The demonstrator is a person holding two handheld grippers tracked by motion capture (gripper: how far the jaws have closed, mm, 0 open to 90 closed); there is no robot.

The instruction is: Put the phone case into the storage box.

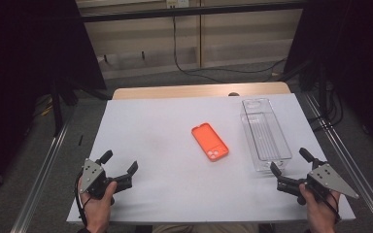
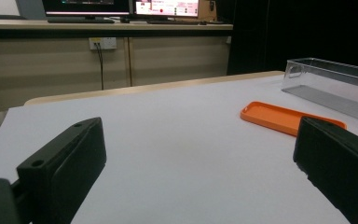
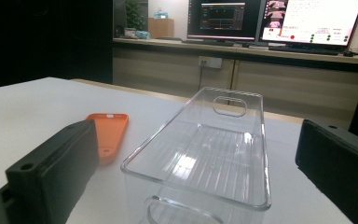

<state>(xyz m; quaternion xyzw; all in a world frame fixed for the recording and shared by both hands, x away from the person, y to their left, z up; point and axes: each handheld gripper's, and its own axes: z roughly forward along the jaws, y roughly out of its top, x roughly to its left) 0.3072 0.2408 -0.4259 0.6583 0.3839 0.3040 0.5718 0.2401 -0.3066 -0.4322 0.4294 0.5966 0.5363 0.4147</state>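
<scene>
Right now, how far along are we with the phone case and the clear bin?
Nothing looks done yet: the orange phone case lies flat on the white table, beside the clear bin and apart from it, and the bin holds nothing. Nothing is in hand: the left gripper and right gripper rest open near the table's front edge. Likely still left: grasping the case and, probably, putting it in the bin.
</scene>
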